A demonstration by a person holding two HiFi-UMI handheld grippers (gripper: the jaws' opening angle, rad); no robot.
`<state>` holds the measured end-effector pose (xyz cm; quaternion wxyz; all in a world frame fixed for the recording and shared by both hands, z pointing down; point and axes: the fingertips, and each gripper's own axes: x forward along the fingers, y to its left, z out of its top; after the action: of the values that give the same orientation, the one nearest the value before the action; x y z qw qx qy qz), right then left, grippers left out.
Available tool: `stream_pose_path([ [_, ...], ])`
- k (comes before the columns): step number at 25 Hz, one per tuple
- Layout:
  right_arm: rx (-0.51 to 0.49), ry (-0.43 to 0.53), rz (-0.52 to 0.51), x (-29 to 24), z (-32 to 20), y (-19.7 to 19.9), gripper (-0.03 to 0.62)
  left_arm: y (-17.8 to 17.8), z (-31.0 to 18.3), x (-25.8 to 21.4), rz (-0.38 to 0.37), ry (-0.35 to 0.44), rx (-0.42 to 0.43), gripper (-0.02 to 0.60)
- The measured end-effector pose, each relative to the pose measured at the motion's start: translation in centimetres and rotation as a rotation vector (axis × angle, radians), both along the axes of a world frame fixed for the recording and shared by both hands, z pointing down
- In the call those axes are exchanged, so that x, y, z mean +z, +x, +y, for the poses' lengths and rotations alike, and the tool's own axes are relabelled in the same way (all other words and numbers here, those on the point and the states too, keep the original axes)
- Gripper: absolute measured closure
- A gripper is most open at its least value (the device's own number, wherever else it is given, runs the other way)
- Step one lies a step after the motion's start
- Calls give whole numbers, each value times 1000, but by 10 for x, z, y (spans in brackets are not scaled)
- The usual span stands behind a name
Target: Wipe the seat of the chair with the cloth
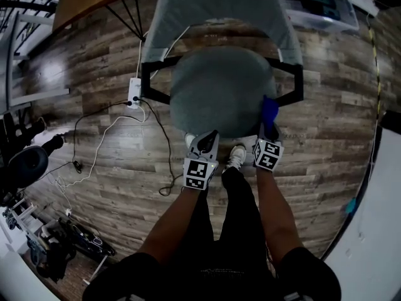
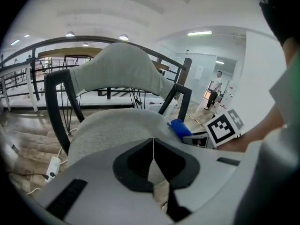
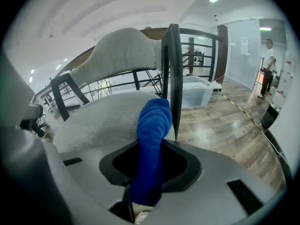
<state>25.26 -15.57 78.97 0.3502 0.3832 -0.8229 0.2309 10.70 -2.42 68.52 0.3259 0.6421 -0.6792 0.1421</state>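
The chair has a round grey fabric seat, a grey padded back and black armrests. My right gripper is at the seat's front right edge, shut on a blue cloth that sticks up from its jaws. In the right gripper view the cloth stands rolled between the jaws in front of the seat. My left gripper is shut on nothing, just off the seat's front edge. From the left gripper view the seat and the blue cloth show ahead.
A white power strip with trailing cables lies on the wood floor left of the chair. The person's shoes stand at the seat's front. A black armrest post rises right beside the cloth. A person stands far off.
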Motion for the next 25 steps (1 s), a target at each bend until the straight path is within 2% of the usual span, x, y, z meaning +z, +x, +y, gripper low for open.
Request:
stream_pose_path([
  [4,-27,-8,36,-6,6,-5,480,0,2,-7,8,21,-9,571],
  [8,-124,-28,35,-32,29,-12,480,1,1,-39,11,64,0,571],
  [19,-304,87,-47,-147,54,-43,480,-27,-16,-131,-79,164,2,571],
  [25,-339,167,-128,-233,54,-64,480,-38,-17,-198,-122,216,-8,571],
])
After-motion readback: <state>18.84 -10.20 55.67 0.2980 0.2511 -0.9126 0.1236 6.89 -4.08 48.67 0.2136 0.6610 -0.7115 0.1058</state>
